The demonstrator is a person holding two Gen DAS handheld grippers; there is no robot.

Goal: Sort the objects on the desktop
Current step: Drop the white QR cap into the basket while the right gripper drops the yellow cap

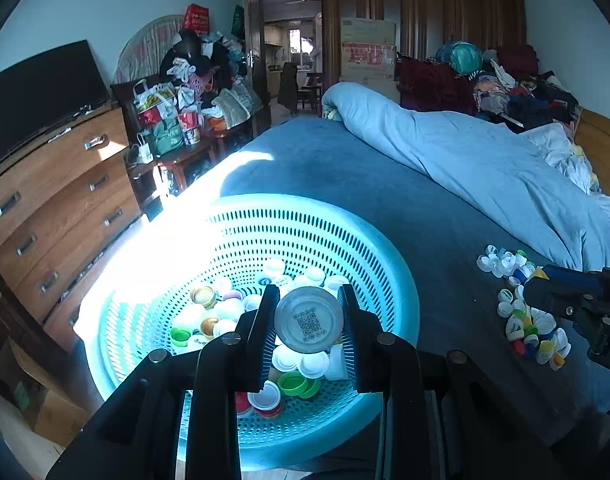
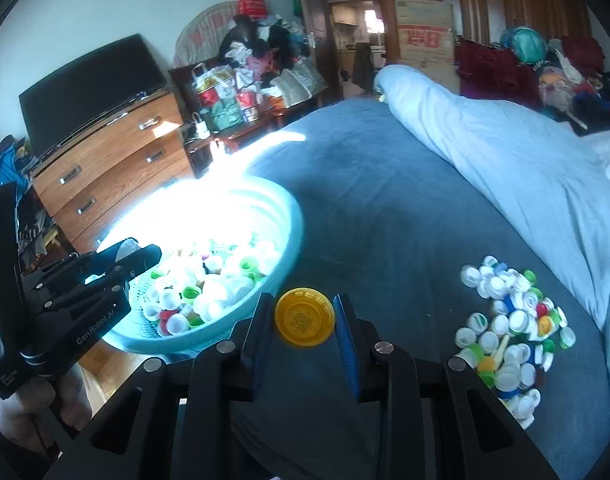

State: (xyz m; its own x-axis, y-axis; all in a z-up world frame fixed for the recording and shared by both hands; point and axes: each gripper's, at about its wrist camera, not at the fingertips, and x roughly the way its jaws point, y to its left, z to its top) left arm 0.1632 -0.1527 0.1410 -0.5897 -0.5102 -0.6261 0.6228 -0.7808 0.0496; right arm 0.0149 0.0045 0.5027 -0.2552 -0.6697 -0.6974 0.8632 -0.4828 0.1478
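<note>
Two caps are in my grip. My left gripper (image 1: 308,320) is clamped on a grey cap (image 1: 308,319), held over the teal basket (image 1: 385,280) of mixed caps on the bed (image 1: 345,168). My right gripper (image 2: 303,318) pinches a yellow cap (image 2: 304,317) above the bedcover, between the basket and the loose cap pile (image 2: 513,332) on its right.
</note>
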